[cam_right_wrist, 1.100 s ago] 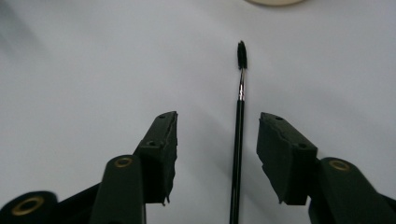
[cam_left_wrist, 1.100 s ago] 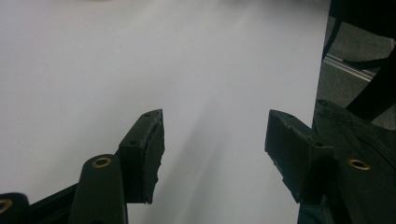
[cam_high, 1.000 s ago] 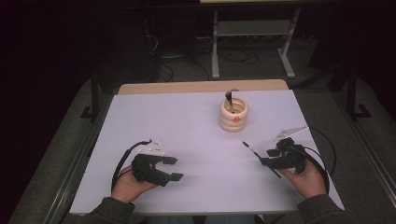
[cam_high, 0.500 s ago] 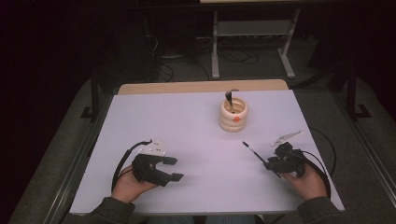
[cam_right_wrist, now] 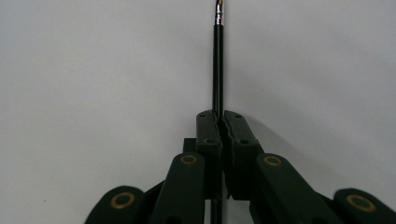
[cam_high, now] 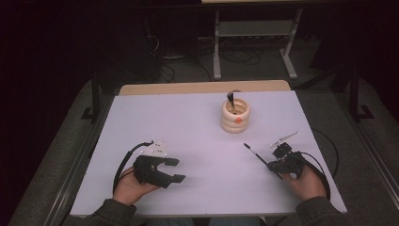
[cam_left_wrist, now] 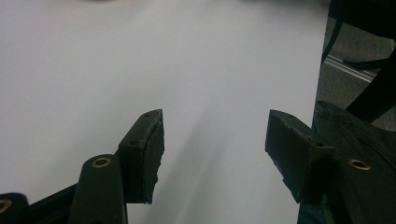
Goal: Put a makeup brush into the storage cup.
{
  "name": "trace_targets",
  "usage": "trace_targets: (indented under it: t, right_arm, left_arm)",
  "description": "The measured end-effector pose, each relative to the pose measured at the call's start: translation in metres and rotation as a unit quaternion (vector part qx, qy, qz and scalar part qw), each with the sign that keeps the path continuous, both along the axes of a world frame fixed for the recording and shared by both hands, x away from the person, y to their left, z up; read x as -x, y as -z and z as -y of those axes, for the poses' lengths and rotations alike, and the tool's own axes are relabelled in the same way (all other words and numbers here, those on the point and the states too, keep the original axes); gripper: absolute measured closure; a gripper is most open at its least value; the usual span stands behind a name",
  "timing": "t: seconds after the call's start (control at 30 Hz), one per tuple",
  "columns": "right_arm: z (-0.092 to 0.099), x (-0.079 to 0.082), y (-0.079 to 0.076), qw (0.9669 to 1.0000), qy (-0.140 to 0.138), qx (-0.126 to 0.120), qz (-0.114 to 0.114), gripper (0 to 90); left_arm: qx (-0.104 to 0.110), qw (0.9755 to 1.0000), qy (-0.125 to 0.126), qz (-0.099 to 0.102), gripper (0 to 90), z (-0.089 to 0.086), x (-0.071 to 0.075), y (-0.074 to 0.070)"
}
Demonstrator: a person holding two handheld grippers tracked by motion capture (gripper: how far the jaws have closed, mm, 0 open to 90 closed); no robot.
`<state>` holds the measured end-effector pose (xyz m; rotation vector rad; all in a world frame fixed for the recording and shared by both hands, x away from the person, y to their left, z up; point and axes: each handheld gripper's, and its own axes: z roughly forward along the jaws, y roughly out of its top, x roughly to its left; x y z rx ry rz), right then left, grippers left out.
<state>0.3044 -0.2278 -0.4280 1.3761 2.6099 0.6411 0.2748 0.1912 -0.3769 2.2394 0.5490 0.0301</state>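
Note:
A thin black brush (cam_high: 256, 154) lies on the white table (cam_high: 179, 122) at the right, its bristle tip pointing toward the back left. My right gripper (cam_high: 275, 165) holds its handle end. In the right gripper view the black handle (cam_right_wrist: 217, 70) runs straight out from between the pads, and the right gripper (cam_right_wrist: 220, 121) has just been closing and now pinches it. A cream ribbed holder (cam_high: 235, 115) with an orange dot stands behind, with another dark brush (cam_high: 231, 100) upright in it. My left gripper (cam_high: 177, 170) rests at the front left, open with nothing between its fingers (cam_left_wrist: 144, 149).
A cable loops on the table beside each hand. The table's front edge runs just under both wrists. A strip of wooden edge (cam_high: 202, 87) borders the back. A metal stand (cam_high: 254, 33) and cables sit on the dark floor behind.
The right gripper's jaws have drawn together on the brush handle. The left hand and gripper have kept still, and the holder has not moved.

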Motion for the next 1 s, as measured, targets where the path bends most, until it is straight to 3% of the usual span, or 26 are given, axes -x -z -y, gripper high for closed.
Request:
trace_targets:
  t: [0.17, 0.33, 0.57, 0.77, 0.93, 1.0]
  right_arm:
    - [-0.004, -0.002, -0.002, 0.9998, -0.006, 0.015, -0.007, 85.2]
    - [0.001, -0.005, -0.001, 0.9999, -0.006, -0.004, -0.015, 85.3]
    - [-0.002, -0.006, -0.003, 0.9997, -0.012, 0.010, -0.017, 85.3]
    - [0.004, -0.004, -0.003, 0.9997, -0.005, -0.021, -0.010, 85.3]
    - [0.006, -0.003, -0.010, 0.9996, -0.003, -0.027, 0.006, 85.3]
    - [0.004, -0.001, -0.016, 0.9989, -0.010, -0.044, 0.014, 85.3]
  left_arm:
    - [-0.003, 1.0000, 0.002, 0.002, 37.1, 0.001, 0.000, 0.001]
    - [0.000, 1.0000, 0.001, 0.001, 37.2, 0.000, 0.000, 0.000]
    - [0.001, 1.0000, -0.001, 0.000, 37.2, -0.002, -0.001, 0.001]
    - [0.006, 1.0000, -0.002, -0.003, 37.1, -0.003, -0.002, 0.001]
    - [0.005, 1.0000, -0.002, -0.006, 37.2, -0.003, -0.002, 0.001]
    - [0.008, 1.0000, -0.001, -0.004, 37.2, -0.002, -0.002, 0.001]
